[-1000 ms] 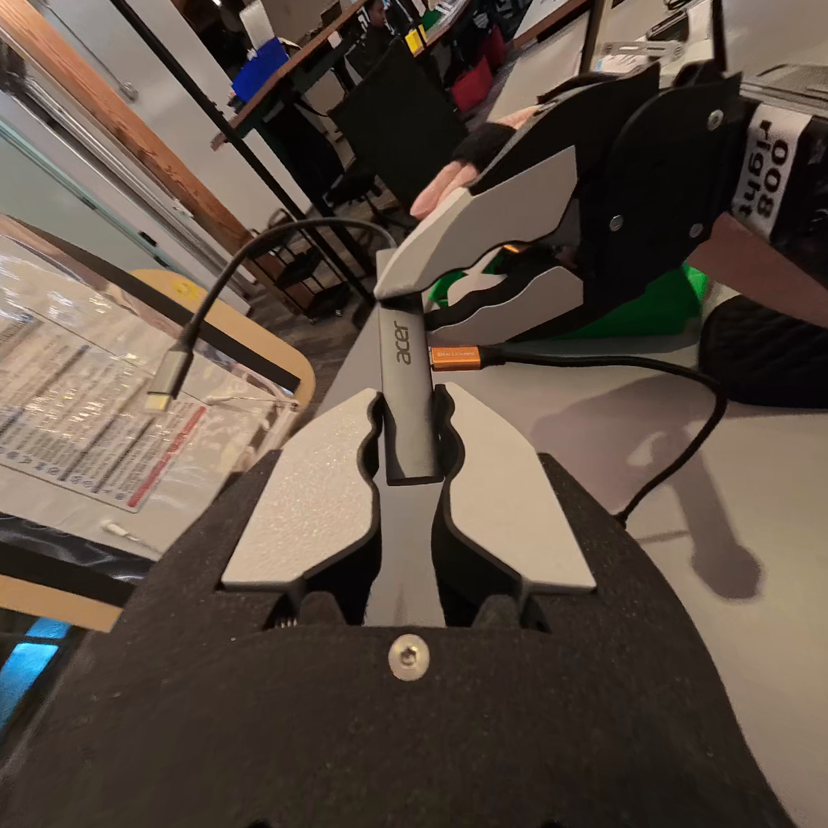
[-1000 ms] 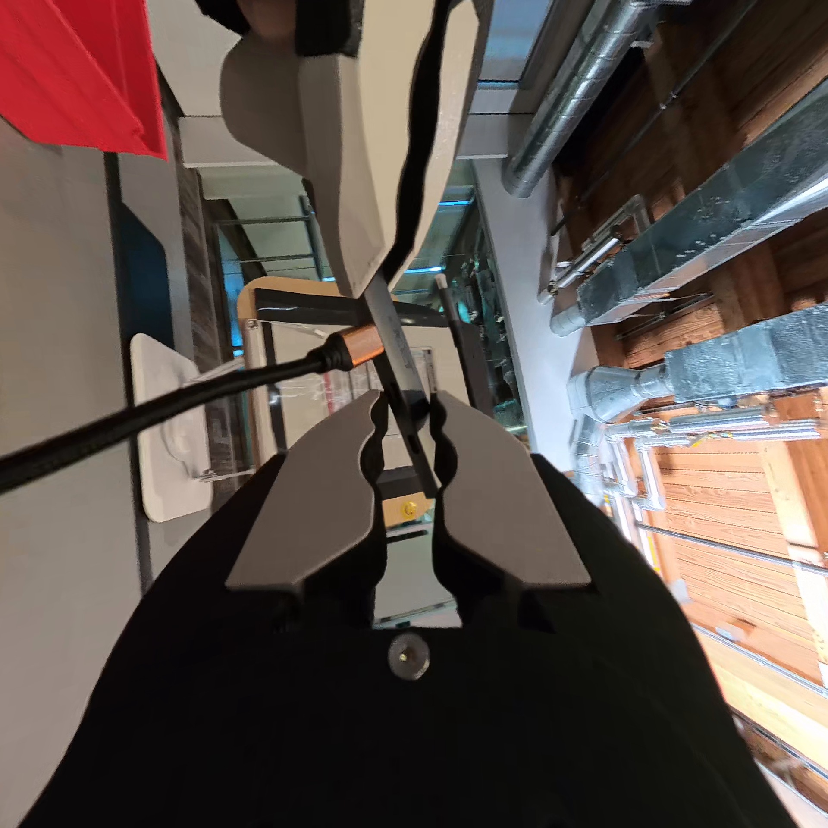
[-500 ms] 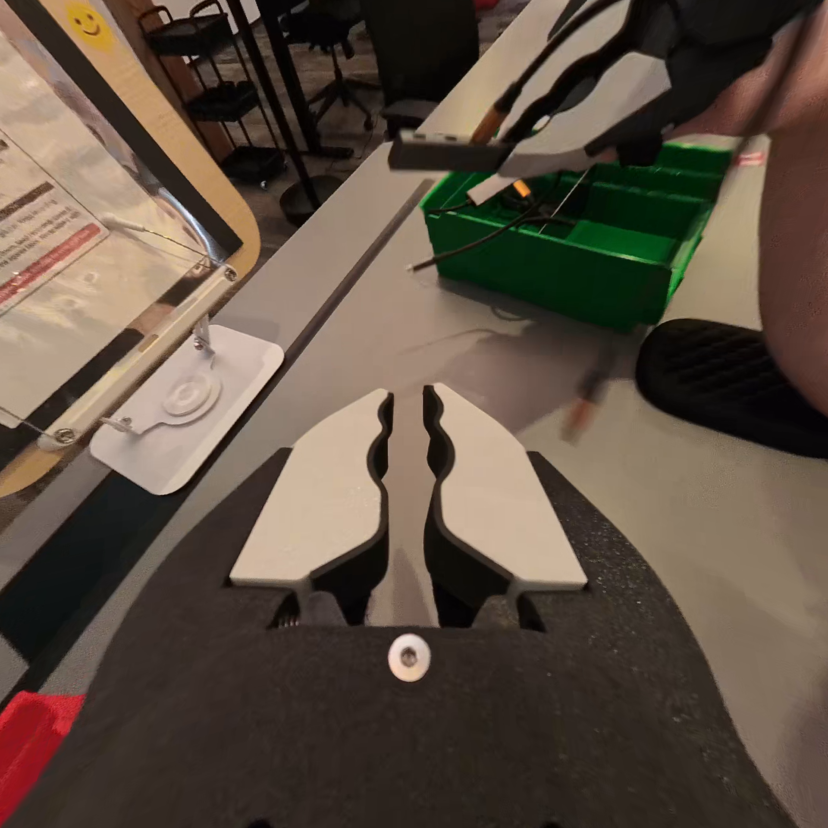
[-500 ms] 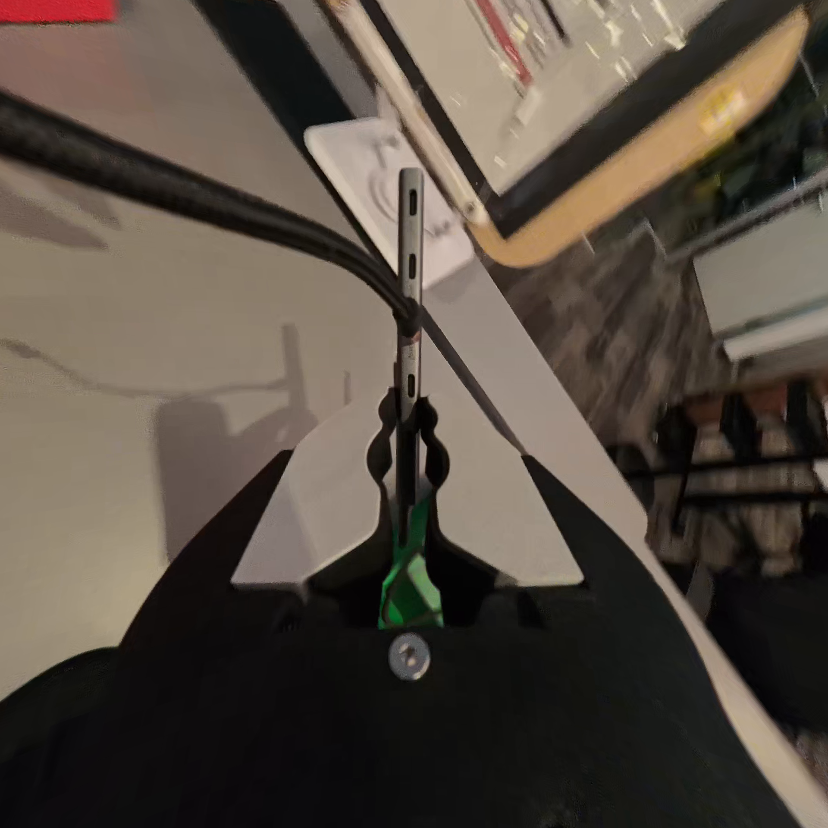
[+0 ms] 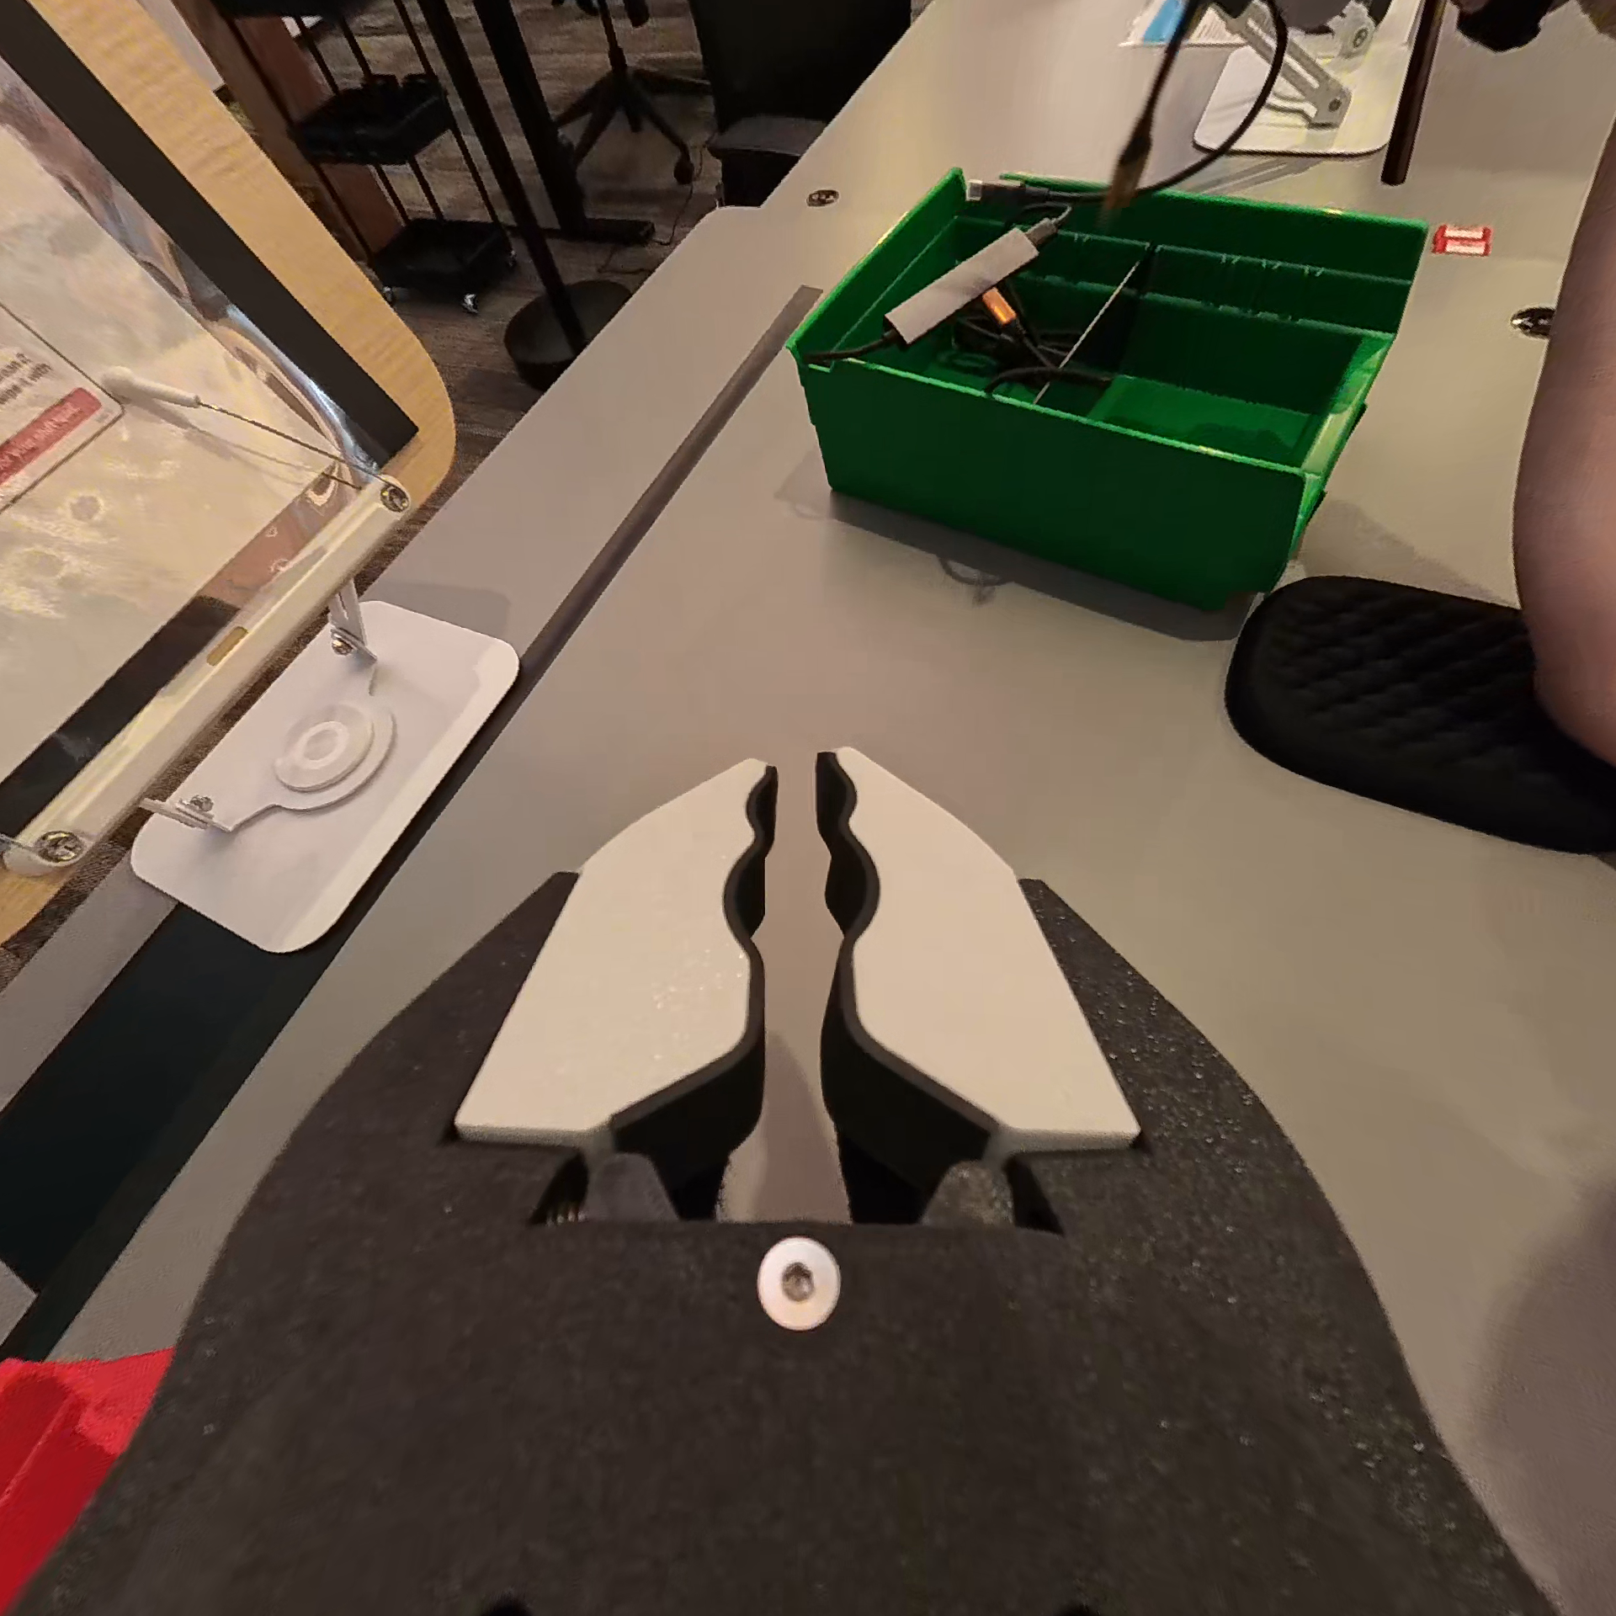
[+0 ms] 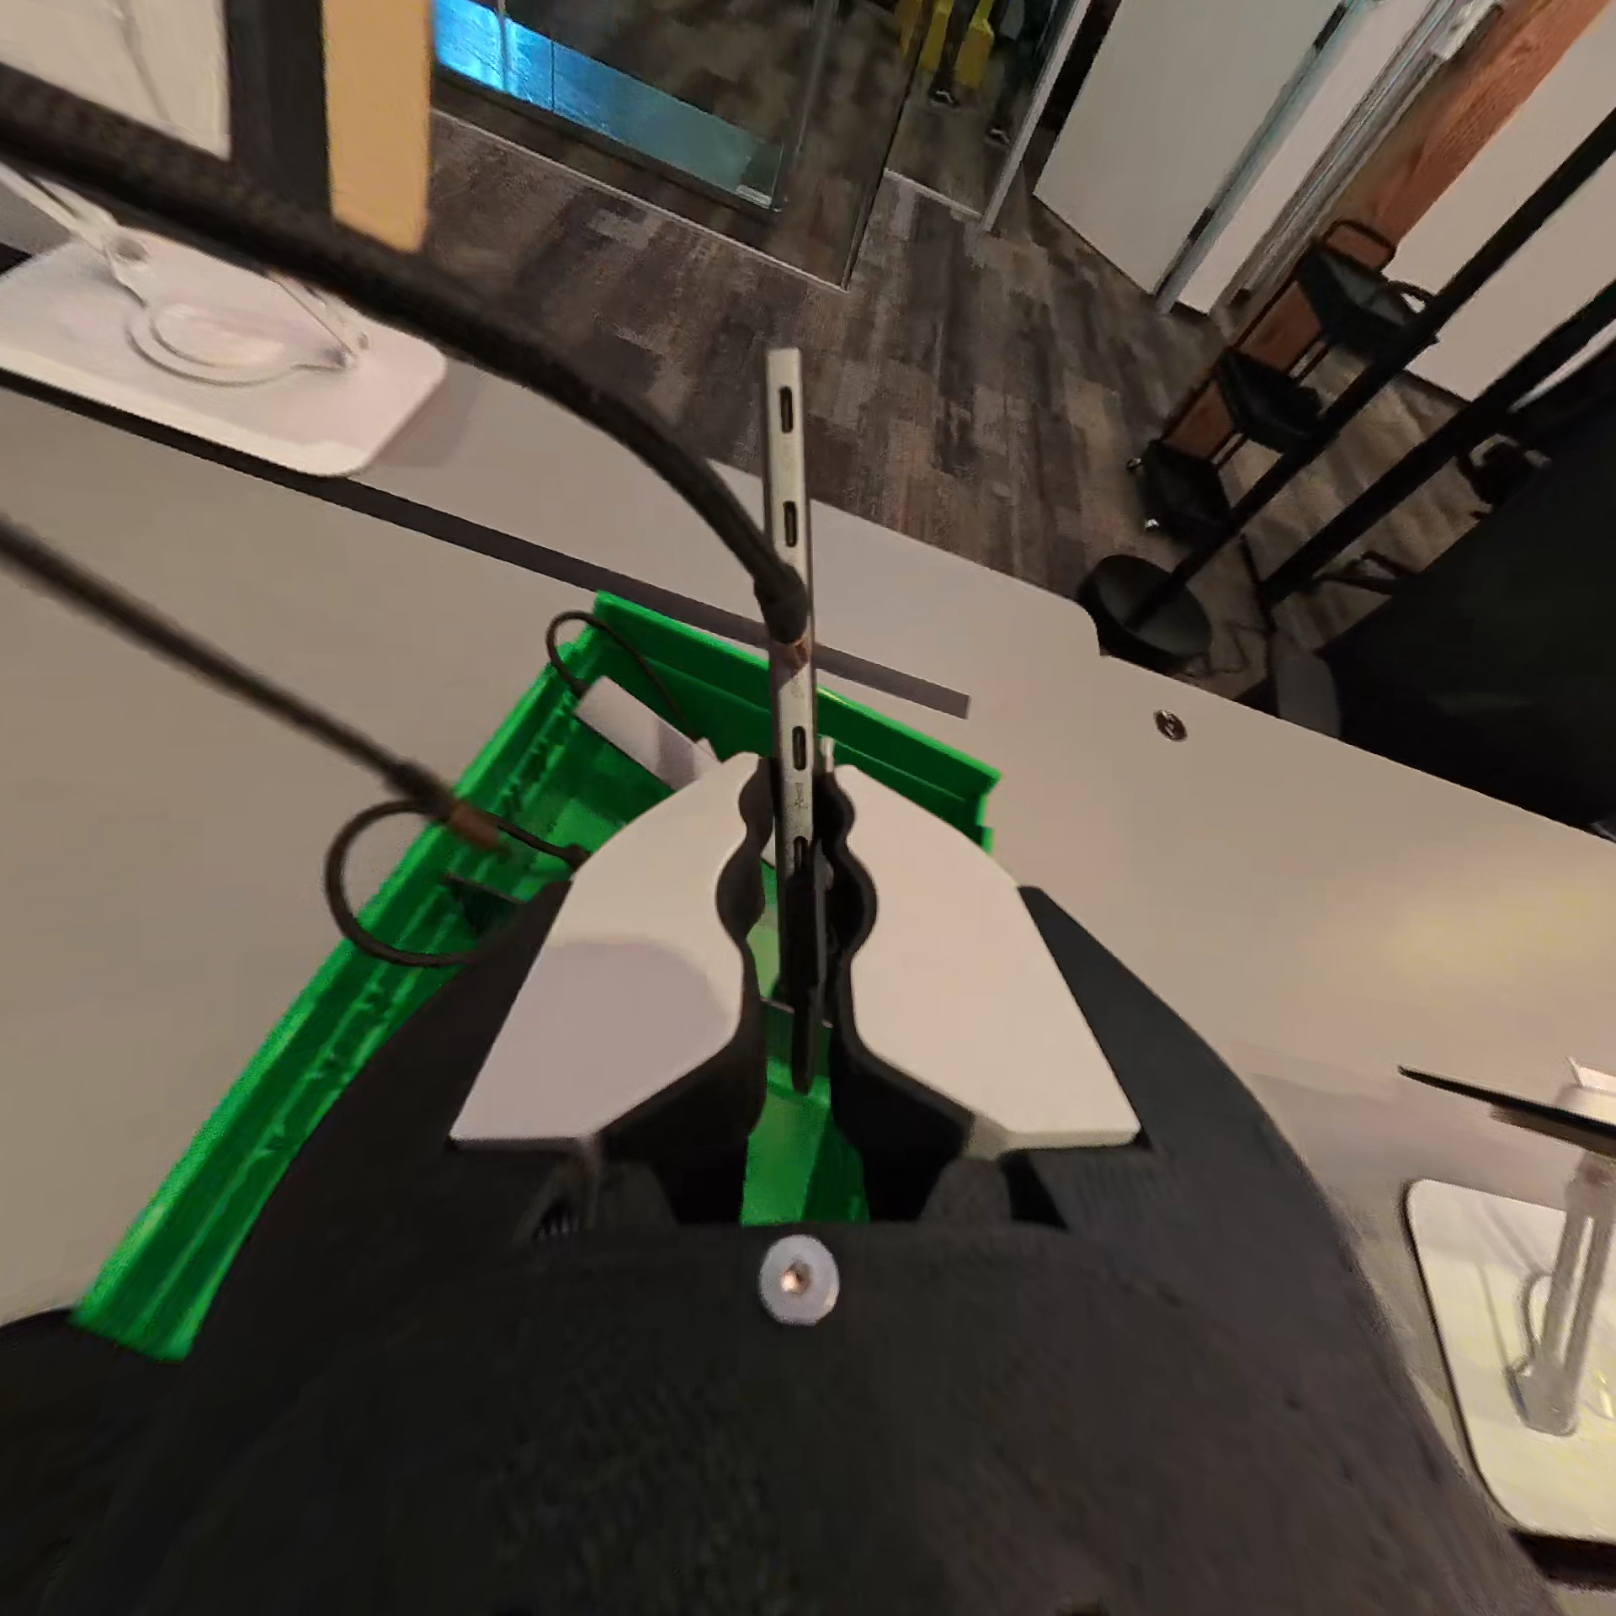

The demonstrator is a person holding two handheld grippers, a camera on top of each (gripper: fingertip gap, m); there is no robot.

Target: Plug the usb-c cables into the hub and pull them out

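My right gripper (image 6: 796, 778) is shut on a thin grey hub (image 6: 790, 490), held edge-on above a green bin (image 6: 350, 1006). A thick black braided cable (image 6: 490, 323) is plugged into the hub's side. A thinner cable with an orange plug (image 6: 472, 826) hangs at the left over the bin; it also shows in the left wrist view (image 5: 1128, 175). My left gripper (image 5: 796, 769) is empty above the grey table (image 5: 874, 656), its jaws nearly together with a narrow gap. A second silver hub (image 5: 962, 280) and loose cables lie in the green bin (image 5: 1049, 490).
A white stand base (image 5: 323, 769) holding a clear panel sits at the table's left edge. A black padded rest (image 5: 1417, 708) and a person's arm (image 5: 1574, 437) are at the right. A red object (image 5: 61, 1434) is at the bottom left. Another white stand base (image 6: 1487, 1364) is on the right. Some 40 cm of space lies between my two pairs of fingers.
My left gripper let go of the hub and drew back over the table. My right gripper carried the hub with its cable over the green bin. The orange plug now hangs free.
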